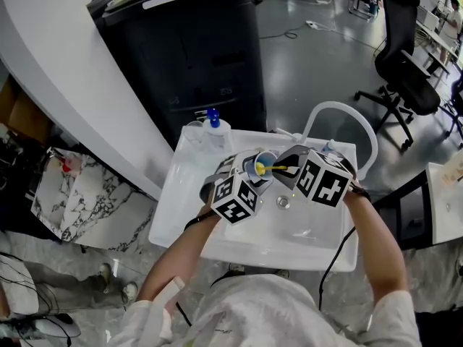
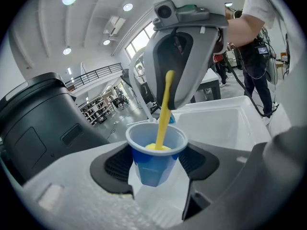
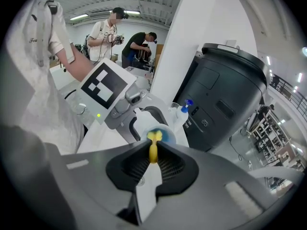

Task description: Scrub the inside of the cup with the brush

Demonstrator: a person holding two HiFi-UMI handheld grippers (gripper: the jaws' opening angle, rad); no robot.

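A small blue cup [image 2: 154, 163] with a white rim sits upright between the dark pads of my left gripper [image 2: 156, 164], which is shut on it. A yellow brush [image 2: 164, 107] reaches down into the cup, its head at the bottom. My right gripper [image 3: 152, 158] is shut on the brush's handle [image 3: 152, 152] and points down at the cup's mouth [image 3: 159, 136]. In the head view both grippers meet over the sink, the left gripper [image 1: 252, 173] holding the cup [image 1: 264, 162] and the right gripper [image 1: 291, 170] holding the brush [image 1: 277, 169].
The white sink basin [image 1: 217, 246] has a drain [image 1: 283, 202] and an arched tap [image 1: 340, 111]. A bottle with a blue cap [image 1: 214, 126] stands at its back left corner. A black bin [image 1: 188, 49] is behind, an office chair [image 1: 404, 71] to the right. Two people [image 3: 120, 32] stand far off.
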